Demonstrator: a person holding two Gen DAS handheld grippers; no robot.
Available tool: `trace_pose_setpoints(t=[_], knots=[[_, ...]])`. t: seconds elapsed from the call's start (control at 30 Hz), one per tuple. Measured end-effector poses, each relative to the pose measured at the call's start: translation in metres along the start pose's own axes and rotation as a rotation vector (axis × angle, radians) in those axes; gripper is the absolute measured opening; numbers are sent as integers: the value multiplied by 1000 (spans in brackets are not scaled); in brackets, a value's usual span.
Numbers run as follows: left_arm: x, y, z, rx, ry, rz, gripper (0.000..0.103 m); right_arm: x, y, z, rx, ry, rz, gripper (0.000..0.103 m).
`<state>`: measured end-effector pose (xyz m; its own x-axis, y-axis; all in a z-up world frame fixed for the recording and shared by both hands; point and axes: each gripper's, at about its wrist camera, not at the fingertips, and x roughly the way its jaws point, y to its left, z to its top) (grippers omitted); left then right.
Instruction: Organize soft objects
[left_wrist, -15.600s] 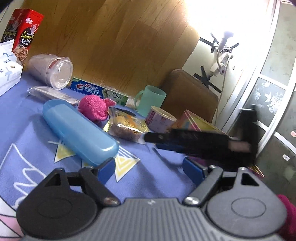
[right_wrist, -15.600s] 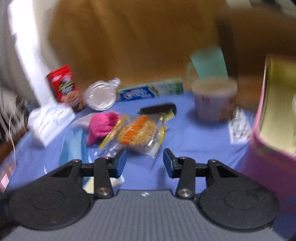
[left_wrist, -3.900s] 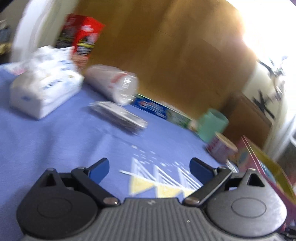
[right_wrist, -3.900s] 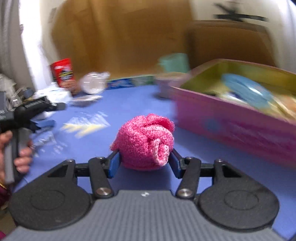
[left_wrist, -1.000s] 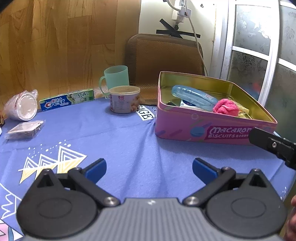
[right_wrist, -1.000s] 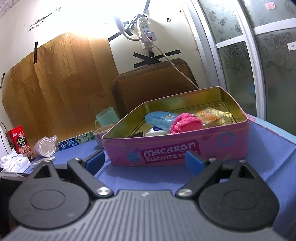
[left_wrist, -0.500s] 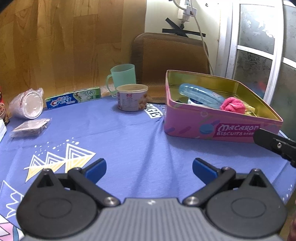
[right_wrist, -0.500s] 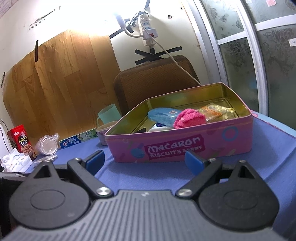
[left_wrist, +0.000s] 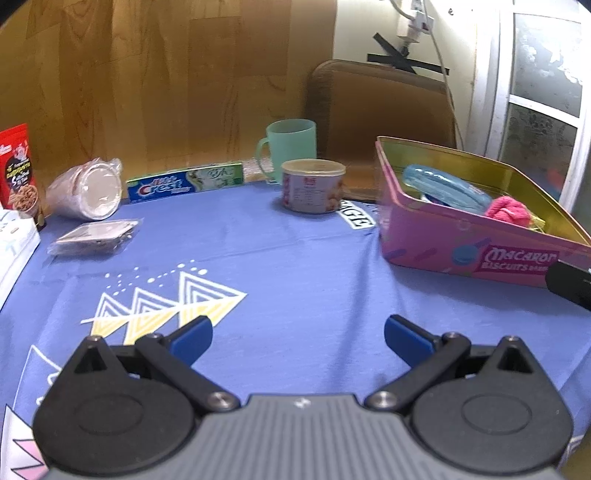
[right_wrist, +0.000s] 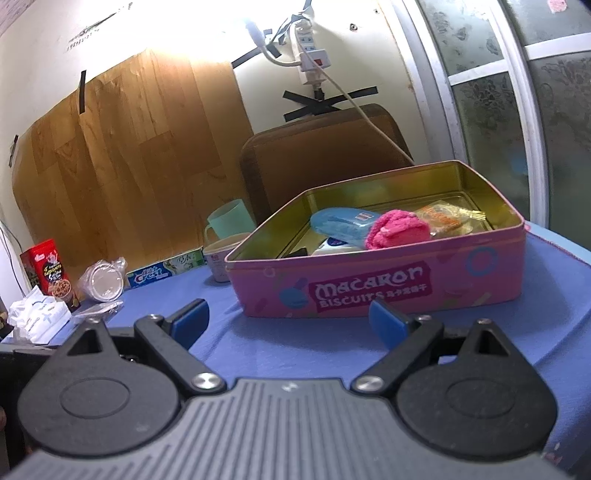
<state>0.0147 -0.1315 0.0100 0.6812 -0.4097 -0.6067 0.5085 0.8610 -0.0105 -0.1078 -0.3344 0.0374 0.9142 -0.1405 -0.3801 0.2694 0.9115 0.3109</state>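
Observation:
The pink fuzzy sock ball (right_wrist: 397, 229) lies inside the pink Macaron biscuit tin (right_wrist: 373, 286), next to a blue case (right_wrist: 341, 223) and a snack packet (right_wrist: 445, 218). The tin (left_wrist: 461, 245) and sock ball (left_wrist: 508, 210) also show in the left wrist view at the right. My left gripper (left_wrist: 298, 338) is open and empty above the blue tablecloth (left_wrist: 280, 266). My right gripper (right_wrist: 290, 319) is open and empty, just in front of the tin.
At the back of the table are a mint mug (left_wrist: 291, 147), a round tub (left_wrist: 313, 184), a Crest toothpaste box (left_wrist: 184, 182), a bagged cup (left_wrist: 86, 188), a flat plastic packet (left_wrist: 96, 236), a red snack box (left_wrist: 16, 170) and a tissue pack (right_wrist: 38, 317).
Both grippers have drawn back slightly from the tin and the left view has turned left. Both stay open and empty. The sock ball lies still in the tin.

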Motion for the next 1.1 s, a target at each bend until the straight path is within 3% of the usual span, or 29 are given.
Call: trace_pose_setpoints(t=[0.47, 0.83, 1.1], knots=[[7, 36, -8, -35, 7, 76, 103, 8, 25, -10, -37, 40, 21, 95], [17, 102, -9, -71, 10, 246, 103, 20, 44, -20, -73, 91, 48, 95], [17, 134, -6, -84, -4, 294, 103, 27, 64, -24, -112, 120, 80, 95]])
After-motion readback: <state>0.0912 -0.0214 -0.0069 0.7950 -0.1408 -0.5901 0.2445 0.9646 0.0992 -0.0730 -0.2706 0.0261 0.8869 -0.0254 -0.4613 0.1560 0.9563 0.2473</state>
